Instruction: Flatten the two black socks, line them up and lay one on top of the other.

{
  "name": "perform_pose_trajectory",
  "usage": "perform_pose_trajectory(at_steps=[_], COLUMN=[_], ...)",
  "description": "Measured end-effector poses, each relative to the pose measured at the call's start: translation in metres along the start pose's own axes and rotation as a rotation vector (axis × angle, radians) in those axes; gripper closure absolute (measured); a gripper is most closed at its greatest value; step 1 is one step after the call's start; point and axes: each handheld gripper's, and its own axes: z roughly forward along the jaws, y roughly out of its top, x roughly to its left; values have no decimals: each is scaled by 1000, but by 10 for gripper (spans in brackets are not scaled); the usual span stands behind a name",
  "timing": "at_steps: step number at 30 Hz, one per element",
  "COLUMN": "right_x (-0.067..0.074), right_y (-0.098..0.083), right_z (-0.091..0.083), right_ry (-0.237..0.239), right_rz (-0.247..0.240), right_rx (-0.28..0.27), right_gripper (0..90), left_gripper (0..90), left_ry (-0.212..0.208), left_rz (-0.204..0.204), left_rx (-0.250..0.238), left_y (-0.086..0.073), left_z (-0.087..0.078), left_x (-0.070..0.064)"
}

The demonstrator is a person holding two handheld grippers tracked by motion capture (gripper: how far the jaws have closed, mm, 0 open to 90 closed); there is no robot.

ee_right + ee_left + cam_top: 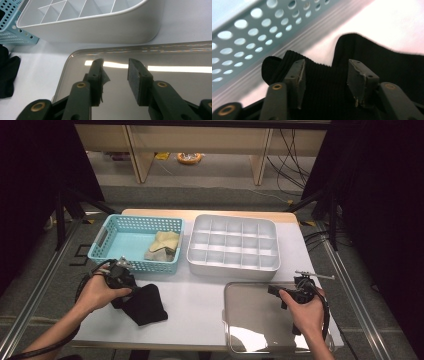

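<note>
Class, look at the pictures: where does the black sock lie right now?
In the high view the black sock lies on the white table at front left, just in front of the blue basket, under the open left gripper.

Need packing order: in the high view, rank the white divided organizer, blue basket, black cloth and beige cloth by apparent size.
1. White divided organizer
2. Blue basket, somewhat smaller but farther left; fairly sure
3. Black cloth, partly hidden under the left claw
4. Beige cloth
</note>
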Motion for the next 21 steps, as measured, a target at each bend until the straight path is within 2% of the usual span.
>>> perform_pose_trajectory(at_steps=[1, 3, 4, 7, 8, 9, 10, 11, 12, 14, 16, 18, 19, 20, 21], right_x=[1, 2, 1, 2, 3, 0, -1, 0, -2, -2, -3, -2, 0, 0, -2], right_y=[0, 0, 0, 0, 0, 0, 0, 0, 0, 0, 0, -1, -1, -1, 0], right_z=[-1, -2, -2, -3, -3, -3, -2, -2, -3, -2, -1, -2, -2, -2, -2], right_ry=[4, 8, 7, 11, 23, 12, 9, 24, 10, 12, 16, -3, 9, 8, -1], right_rz=[21, 29, 7, 30, 58, 17, 2, 31, 5, 1, -7, -6, 33, 30, -7], right_rx=[13, 19, 8, 23, 28, 16, 6, 4, 2, -1, -8, -8, -2, -1, -8], right_gripper=[654, 654, 654, 654, 654, 654, 654, 654, 654, 654, 654, 654, 654, 654, 654], left_gripper=[456, 450, 456, 532, 572, 608, 643, 686, 723, 810, 836, 844, 845, 844, 844], left_ry=[3, -5, -2, -21, -26, -37, -43, -54, -55, -58, -57, -55, -57, -58, -63], left_rz=[8, 12, 16, 44, 49, 54, 63, 69, 71, 45, 40, 31, 31, 27, 30], left_rx=[9, 29, 36, 71, 77, 83, 88, 101, 107, 96, 91, 75, 64, 48, 34], left_y=[-1, -2, -2, -2, -2, -2, -1, -1, 0, 0, 1, 2, 3, 4, 6], left_z=[1, 5, 7, 11, 13, 14, 14, 13, 13, 12, 9, 4, 0, -4, -8], left_x=[0, 1, 1, -1, -2, -2, -3, -3, -3, -3, -3, -4, -5, -6, -7])
